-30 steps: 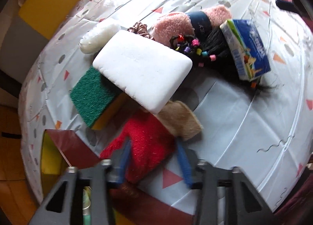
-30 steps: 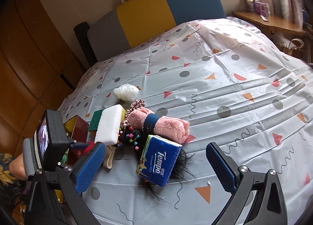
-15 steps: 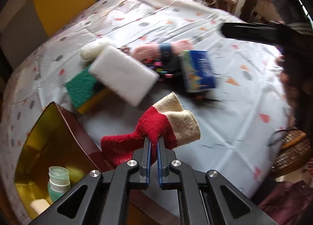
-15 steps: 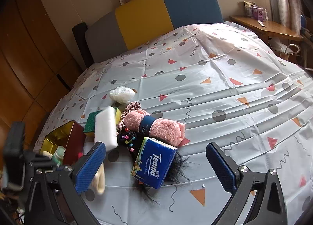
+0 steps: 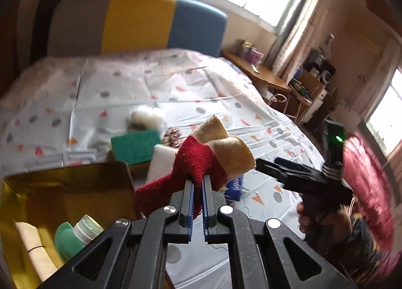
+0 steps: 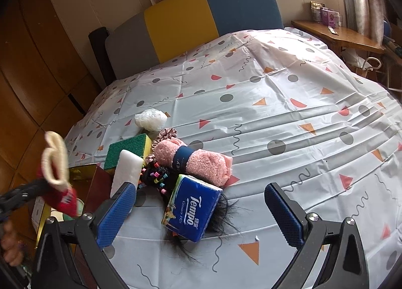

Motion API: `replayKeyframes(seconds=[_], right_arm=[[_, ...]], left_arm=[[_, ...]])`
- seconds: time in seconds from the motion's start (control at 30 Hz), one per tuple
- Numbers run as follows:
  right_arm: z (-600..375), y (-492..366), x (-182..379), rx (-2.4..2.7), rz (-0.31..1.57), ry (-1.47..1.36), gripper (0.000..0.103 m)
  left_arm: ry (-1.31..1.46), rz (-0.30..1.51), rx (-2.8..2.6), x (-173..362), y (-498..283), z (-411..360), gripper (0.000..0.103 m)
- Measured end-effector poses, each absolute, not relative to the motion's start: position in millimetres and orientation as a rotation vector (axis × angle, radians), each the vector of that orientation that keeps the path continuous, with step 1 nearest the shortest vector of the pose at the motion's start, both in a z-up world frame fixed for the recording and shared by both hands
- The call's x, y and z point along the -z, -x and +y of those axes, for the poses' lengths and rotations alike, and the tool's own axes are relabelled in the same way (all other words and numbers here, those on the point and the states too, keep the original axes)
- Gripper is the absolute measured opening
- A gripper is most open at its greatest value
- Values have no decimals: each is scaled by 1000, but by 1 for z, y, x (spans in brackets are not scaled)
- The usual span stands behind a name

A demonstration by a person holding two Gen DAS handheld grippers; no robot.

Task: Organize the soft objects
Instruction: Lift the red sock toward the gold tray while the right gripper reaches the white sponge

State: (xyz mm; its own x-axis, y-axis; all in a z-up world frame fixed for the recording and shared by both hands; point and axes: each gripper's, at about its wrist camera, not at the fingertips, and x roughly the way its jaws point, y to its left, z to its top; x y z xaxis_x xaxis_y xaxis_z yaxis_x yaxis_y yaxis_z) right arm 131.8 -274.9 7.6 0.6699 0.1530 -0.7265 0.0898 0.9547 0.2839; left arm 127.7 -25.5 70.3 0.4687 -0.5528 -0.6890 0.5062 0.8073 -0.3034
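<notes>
My left gripper (image 5: 197, 183) is shut on a red and beige sock (image 5: 201, 158), held up in the air over the edge of a gold-lined box (image 5: 65, 188). From the right wrist view the sock (image 6: 56, 163) hangs at the far left. My right gripper (image 6: 199, 211) stands open above the table, nothing between its fingers, just in front of a blue tissue pack (image 6: 192, 207). Behind the pack lie a rolled pink towel (image 6: 198, 161), a white sponge (image 6: 127, 169), a green and yellow scouring pad (image 6: 125, 148), bead hair ties (image 6: 155, 177) and a black wig (image 6: 223, 216).
A white mesh puff (image 6: 150, 119) and a pink scrunchie (image 6: 167, 134) lie further back. The box holds a green-capped bottle (image 5: 75, 235) and a cream item (image 5: 35, 248). A multicoloured headboard (image 6: 201, 20) and a wooden side table (image 6: 336, 35) stand behind the patterned tablecloth (image 6: 289, 113).
The left gripper closed on the red and beige sock, lifted it off the table and rolled, so its view now looks across the room. The right gripper stayed put.
</notes>
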Motion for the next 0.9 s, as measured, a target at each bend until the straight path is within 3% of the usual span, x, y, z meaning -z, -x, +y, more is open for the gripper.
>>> replayKeyframes(seconds=[0.37,0.5,0.9], right_arm=[[-269,-131,-8,-106,848,-321,103],[-256,-132,-3,-216,872,-346,102],[-203,-134,9,-355,952,-268,70]], left_arm=[[112,1002,641,-18,-67,-44,4],[42,971,595,-17,-48,-29,4],[70,978,517,4,-51,-4,4]])
